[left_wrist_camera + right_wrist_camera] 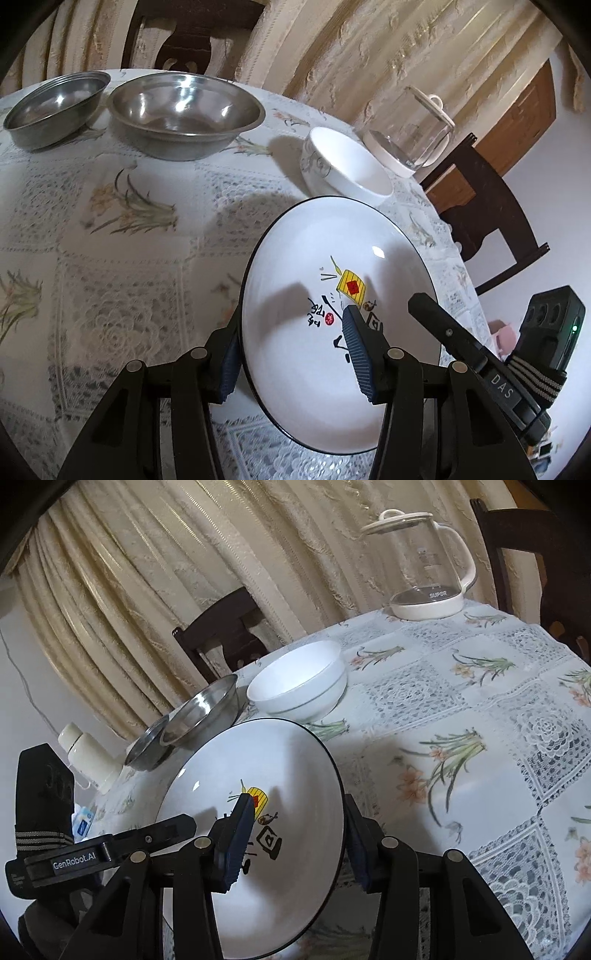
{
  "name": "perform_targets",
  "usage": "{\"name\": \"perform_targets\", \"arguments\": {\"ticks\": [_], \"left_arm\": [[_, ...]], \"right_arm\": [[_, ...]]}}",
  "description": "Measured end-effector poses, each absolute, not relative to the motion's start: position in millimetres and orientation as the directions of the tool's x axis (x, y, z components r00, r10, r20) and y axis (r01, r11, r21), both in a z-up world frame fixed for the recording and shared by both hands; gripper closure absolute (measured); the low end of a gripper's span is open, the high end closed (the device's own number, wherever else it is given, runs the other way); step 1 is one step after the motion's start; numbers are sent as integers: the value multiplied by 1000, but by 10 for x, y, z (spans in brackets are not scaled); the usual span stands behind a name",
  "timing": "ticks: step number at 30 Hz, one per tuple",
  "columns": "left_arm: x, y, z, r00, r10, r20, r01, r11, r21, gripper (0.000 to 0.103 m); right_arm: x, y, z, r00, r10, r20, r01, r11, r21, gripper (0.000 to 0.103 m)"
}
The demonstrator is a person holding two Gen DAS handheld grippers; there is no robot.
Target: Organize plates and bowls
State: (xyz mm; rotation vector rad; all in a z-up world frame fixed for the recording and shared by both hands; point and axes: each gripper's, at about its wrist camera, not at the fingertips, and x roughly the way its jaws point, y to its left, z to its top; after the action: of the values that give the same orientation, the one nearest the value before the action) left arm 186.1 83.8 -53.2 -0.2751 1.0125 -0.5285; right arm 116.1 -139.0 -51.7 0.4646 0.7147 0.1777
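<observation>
"DAS" stands on the right gripper's black body [502, 387], "GenRobot.AI" on the left gripper's black body [79, 862], and "SUPOR" on the far glass kettle [430, 565].

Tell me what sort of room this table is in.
Probably a home dining room: a round table under a floral lace-patterned tablecloth, dark wooden dining chairs around it, heavy cream curtains behind, and a clear glass electric kettle on the table.
</observation>
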Motion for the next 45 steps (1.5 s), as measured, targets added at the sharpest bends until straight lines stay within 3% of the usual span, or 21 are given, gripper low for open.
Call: {"name": "perform_targets", "arguments": {"ticks": [5,15,45], "left_arm": [[1801,943,-520,428,-535,-729,277,845,-458,51],[1729,1051,-592,434,-534,-726,283,846,-452,51],[1505,1519,-544,462,-495,-736,181,865,-468,51]], "right_arm": [[1132,-1379,-577,714,371,-593,3,846,533,53],[1054,-1166,-587,687,309,-658,9,902,433,53],[994,-847,-558,630,398,-666,15,852,523,53]]}}
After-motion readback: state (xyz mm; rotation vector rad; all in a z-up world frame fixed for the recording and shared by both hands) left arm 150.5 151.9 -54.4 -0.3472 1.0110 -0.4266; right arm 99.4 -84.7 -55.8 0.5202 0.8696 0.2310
